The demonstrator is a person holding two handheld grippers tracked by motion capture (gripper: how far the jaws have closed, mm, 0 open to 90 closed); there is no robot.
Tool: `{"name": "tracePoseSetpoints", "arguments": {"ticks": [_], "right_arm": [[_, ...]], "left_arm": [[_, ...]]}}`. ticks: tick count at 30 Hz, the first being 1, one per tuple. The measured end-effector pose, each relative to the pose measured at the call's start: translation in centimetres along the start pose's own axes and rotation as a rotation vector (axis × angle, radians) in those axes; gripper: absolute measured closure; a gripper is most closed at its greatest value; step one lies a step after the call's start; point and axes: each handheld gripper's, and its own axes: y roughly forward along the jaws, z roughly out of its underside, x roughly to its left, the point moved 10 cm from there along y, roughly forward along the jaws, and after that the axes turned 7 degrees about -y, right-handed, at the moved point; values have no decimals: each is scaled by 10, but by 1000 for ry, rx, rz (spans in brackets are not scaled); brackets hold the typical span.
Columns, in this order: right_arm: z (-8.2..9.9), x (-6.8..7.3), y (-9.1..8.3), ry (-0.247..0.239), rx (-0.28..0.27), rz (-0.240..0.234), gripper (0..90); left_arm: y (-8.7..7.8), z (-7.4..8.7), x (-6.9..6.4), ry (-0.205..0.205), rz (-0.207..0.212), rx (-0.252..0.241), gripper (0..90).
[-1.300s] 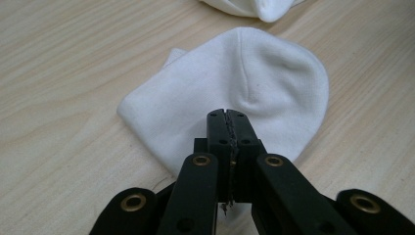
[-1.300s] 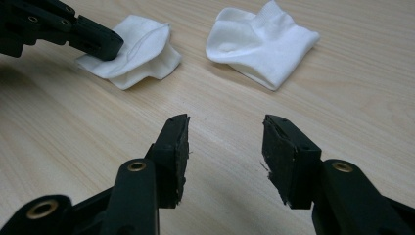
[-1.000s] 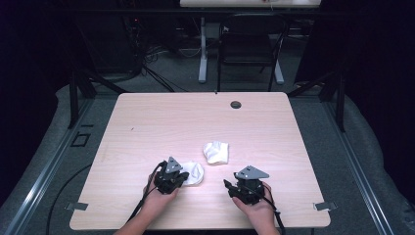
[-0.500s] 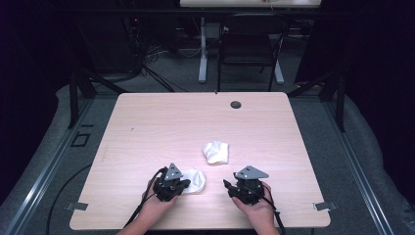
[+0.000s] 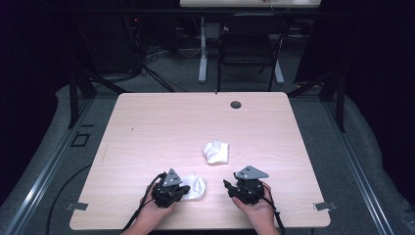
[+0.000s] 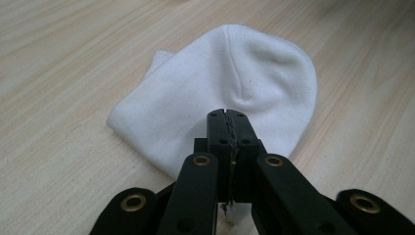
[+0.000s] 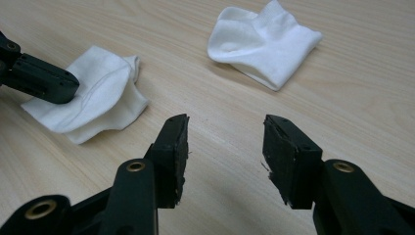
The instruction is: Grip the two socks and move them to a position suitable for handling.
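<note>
A folded white sock (image 5: 196, 186) lies near the table's front edge. My left gripper (image 5: 183, 190) is shut on its near edge; in the left gripper view the closed jaws (image 6: 229, 117) pinch the sock (image 6: 235, 78) flat against the wood. A second white sock (image 5: 216, 152) rests crumpled a little farther back, toward the centre. My right gripper (image 5: 227, 186) hovers open to the right of the first sock, with nothing between its jaws. The right gripper view has its jaws (image 7: 225, 129) wide apart over bare wood, the held sock (image 7: 105, 93) at left and the second sock (image 7: 266, 41) ahead.
The light wooden table (image 5: 161, 127) has a round black cable grommet (image 5: 236, 104) near its far edge. A black chair (image 5: 247, 49) and desk legs stand on the floor beyond it. Metal brackets (image 5: 325, 206) stick out at the front corners.
My left gripper has pulled the near sock a short way toward the front edge of the table. The right gripper and the second sock have stayed put.
</note>
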Motion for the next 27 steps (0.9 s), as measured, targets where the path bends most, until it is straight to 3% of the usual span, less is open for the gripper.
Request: {"name": "tracePoseSetpoints", "arguments": {"ticks": [6,10,14,22,27], "right_arm": [[-1,0,0,7,-6,1,519],[0,0,0,3,1,-2,518],[0,0,0,4,-2,-1,518],[-1,-1,0,6,-6,0,517],[-1,-2,-1,9,-8,2,516]], "left_arm": [[-5,-10,-1,-25,-9,-27,861],[-9,-23,-11,-16,-1,-57,821],[-2,-31,-23,-11,5,-66,735],[9,-38,-38,-2,4,-67,589],[17,-32,-40,13,-22,-36,585]]}}
